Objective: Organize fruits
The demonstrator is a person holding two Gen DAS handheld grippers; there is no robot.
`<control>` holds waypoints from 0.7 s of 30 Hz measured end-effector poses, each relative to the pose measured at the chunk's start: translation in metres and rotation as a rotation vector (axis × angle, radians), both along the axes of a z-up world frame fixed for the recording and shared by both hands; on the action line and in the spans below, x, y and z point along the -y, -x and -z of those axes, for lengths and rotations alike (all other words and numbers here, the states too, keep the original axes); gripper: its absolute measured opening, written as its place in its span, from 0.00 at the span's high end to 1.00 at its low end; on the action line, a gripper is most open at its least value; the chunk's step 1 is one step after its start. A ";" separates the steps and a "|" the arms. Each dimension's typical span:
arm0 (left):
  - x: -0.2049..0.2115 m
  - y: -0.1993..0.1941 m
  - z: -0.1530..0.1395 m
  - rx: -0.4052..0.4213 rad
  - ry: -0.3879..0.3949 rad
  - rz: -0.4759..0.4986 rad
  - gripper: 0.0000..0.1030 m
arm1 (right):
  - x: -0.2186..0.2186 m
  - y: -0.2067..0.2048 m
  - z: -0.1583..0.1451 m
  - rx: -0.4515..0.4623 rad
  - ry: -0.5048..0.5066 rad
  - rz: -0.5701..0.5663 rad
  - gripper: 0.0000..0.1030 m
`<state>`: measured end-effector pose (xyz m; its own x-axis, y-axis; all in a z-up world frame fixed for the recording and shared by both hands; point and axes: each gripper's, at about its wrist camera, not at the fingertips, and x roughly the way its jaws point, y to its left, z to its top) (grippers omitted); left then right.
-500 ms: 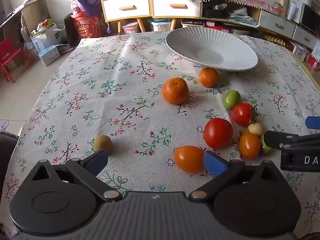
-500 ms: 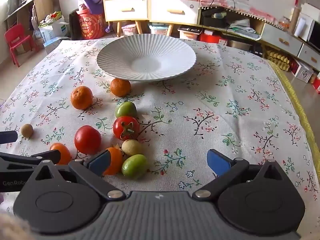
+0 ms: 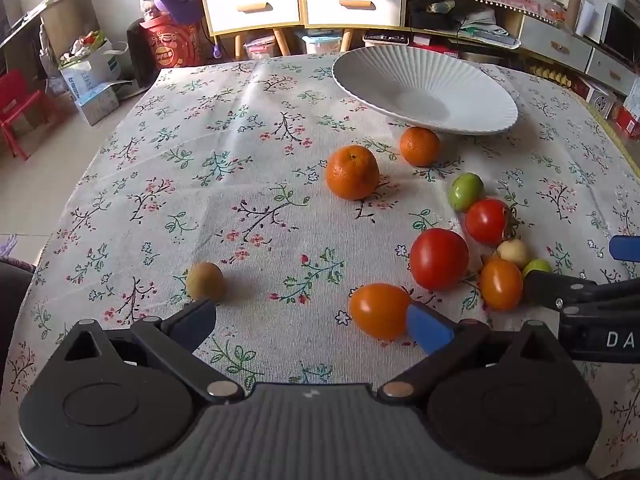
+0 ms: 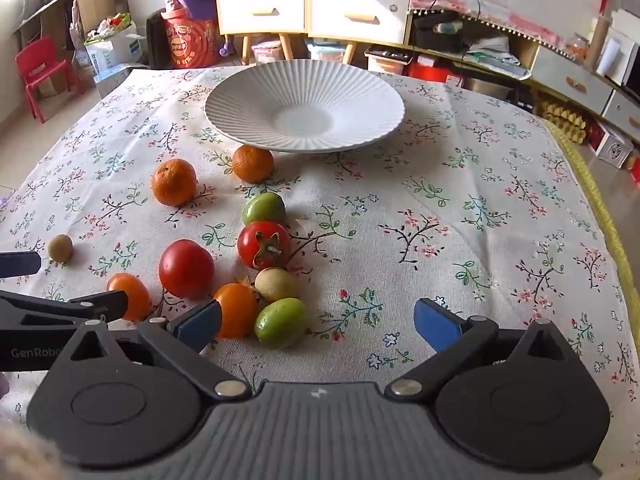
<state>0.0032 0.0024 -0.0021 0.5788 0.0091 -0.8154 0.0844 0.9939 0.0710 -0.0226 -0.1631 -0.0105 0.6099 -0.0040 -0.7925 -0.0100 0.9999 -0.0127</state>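
Note:
Several fruits lie loose on the flowered tablecloth before an empty white ribbed plate (image 3: 424, 92) (image 4: 304, 108). Two mandarins (image 3: 352, 172) (image 4: 174, 182) sit nearest the plate. Red tomatoes (image 3: 439, 258) (image 4: 264, 245), orange tomatoes (image 3: 379, 310) (image 4: 236, 310), green fruits (image 3: 465, 191) (image 4: 281, 321) and a pale small fruit (image 4: 275, 284) cluster together. A small brown fruit (image 3: 205, 280) (image 4: 60, 248) lies apart to the left. My left gripper (image 3: 312, 324) hangs open above bare cloth, its right pad beside an orange tomato. My right gripper (image 4: 318, 324) is open too, the green fruit just inside its left pad.
White drawers (image 4: 312, 10) and low shelves stand beyond the table's far edge. A red bucket (image 3: 176, 46), boxes and a red chair (image 4: 42, 68) are on the floor at the left. The cloth right of the fruit cluster (image 4: 480, 220) is bare. A yellow trim (image 4: 600, 216) marks the table's right edge.

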 end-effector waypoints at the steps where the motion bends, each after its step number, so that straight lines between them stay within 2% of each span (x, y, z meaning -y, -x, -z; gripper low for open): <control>1: 0.000 0.000 0.000 -0.002 -0.001 0.001 0.04 | 0.000 0.000 0.001 -0.001 0.000 0.001 0.01; 21: 0.000 0.002 0.002 -0.008 -0.002 0.002 0.04 | 0.000 0.001 0.000 -0.020 0.002 -0.012 0.01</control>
